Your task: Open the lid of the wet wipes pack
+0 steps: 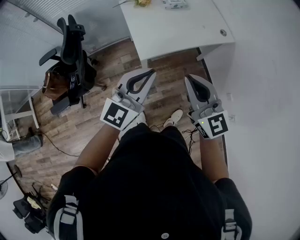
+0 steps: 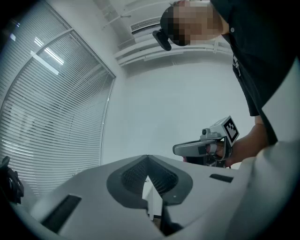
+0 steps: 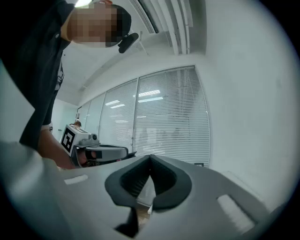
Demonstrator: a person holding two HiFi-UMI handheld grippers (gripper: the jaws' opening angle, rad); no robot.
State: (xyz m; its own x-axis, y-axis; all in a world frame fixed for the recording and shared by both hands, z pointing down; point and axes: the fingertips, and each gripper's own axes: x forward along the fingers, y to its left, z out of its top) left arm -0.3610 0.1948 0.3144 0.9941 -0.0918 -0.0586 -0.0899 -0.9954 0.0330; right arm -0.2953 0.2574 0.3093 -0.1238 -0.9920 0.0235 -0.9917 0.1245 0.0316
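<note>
I stand back from the white table [image 1: 178, 33] and hold both grippers level in front of my chest. At the table's far edge lies a pale pack [image 1: 175, 3], cut off by the frame; it may be the wet wipes pack. My left gripper [image 1: 152, 71] is shut, tips together, nothing between them. My right gripper [image 1: 187, 77] is shut and empty too. In the left gripper view the closed jaws [image 2: 148, 157] face a bare wall, with the right gripper [image 2: 187, 149] off to the side. The right gripper view shows its closed jaws [image 3: 150, 157] before window blinds and the left gripper [image 3: 112, 152].
A black office chair [image 1: 70, 47] with a brown bag [image 1: 54, 82] stands at the left on the wood floor [image 1: 93, 126]. A yellow item [image 1: 143, 2] lies on the table's far edge. A white wall [image 1: 267, 93] runs along the right. Cables lie on the floor.
</note>
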